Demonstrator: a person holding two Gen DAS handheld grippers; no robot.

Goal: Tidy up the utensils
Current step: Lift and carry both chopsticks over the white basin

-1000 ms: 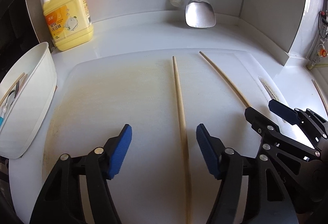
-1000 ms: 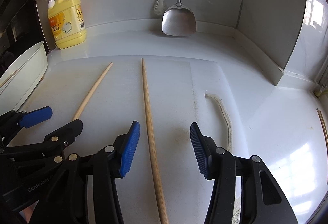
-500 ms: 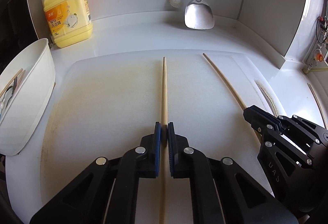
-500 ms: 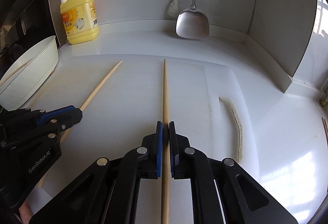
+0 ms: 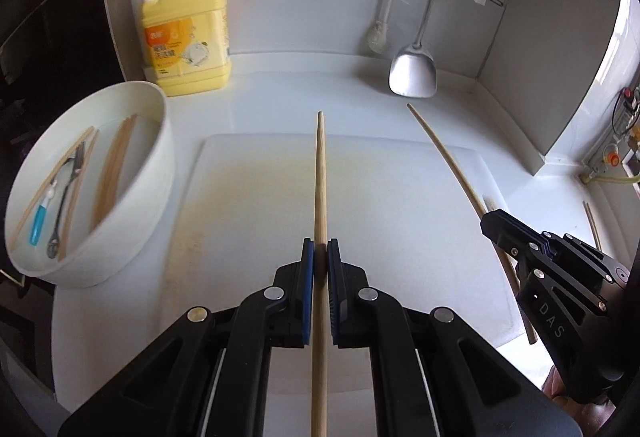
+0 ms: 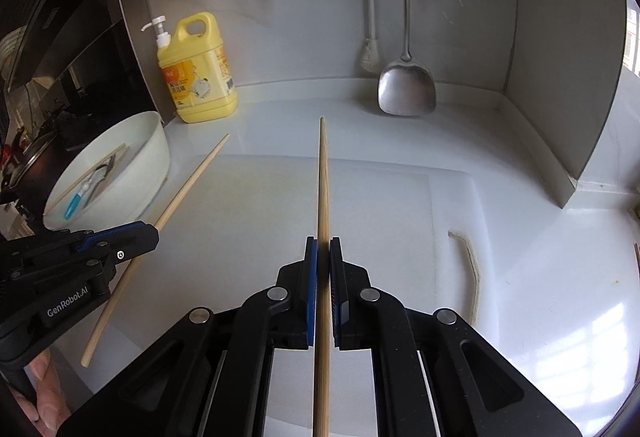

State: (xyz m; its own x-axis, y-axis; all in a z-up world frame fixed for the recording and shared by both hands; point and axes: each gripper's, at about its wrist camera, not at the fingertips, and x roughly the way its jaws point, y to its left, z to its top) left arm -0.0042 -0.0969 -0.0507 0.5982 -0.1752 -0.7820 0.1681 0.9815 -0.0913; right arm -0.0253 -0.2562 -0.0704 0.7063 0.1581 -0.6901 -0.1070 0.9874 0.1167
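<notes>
Left gripper (image 5: 319, 257) clamps one chopstick (image 5: 320, 177); right gripper (image 6: 323, 249) clamps the other chopstick (image 6: 323, 181) — both raised over the cutting board (image 5: 248, 197). Risk: long sticks pivoting between the pads, missing the white bowl (image 5: 160, 173) — thin grip.

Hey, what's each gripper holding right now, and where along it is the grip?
The left gripper and the right gripper each clamp one wooden chopstick, left chopstick, right chopstick, partway along the shaft, thin tip pointing forward.
</notes>
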